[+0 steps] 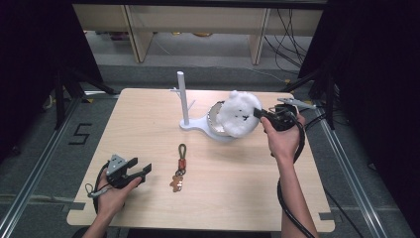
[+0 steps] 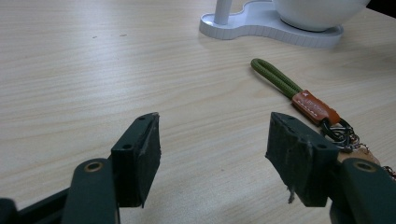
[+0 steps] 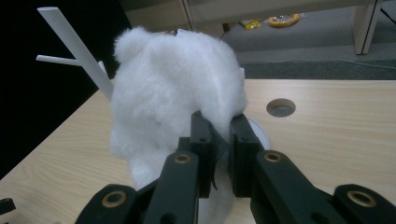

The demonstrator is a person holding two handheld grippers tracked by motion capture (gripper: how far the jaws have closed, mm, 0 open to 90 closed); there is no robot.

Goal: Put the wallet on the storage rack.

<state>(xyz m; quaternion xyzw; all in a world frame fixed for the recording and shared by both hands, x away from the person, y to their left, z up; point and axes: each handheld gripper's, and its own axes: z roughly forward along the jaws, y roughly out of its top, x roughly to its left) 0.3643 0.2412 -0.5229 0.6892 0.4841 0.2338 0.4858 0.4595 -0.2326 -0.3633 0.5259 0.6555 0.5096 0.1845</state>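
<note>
Fluffy white plush toy (image 3: 168, 93); smooth glossy white bowl (image 2: 317, 14); matt pale wood-grain tabletop (image 1: 148, 129); woven green cord keychain (image 2: 299, 93) with stitched leather tab.

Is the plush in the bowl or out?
Out: the right gripper holds the plush over the bowl.

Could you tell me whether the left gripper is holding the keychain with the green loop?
No: in the left gripper view the left gripper has its jaws wide apart over bare table, and the keychain lies beside them, ungripped.

The fluffy white toy (image 3: 173, 93) hides most of the bowl (image 1: 214, 119) and the stand's base (image 3: 259, 133).
</note>
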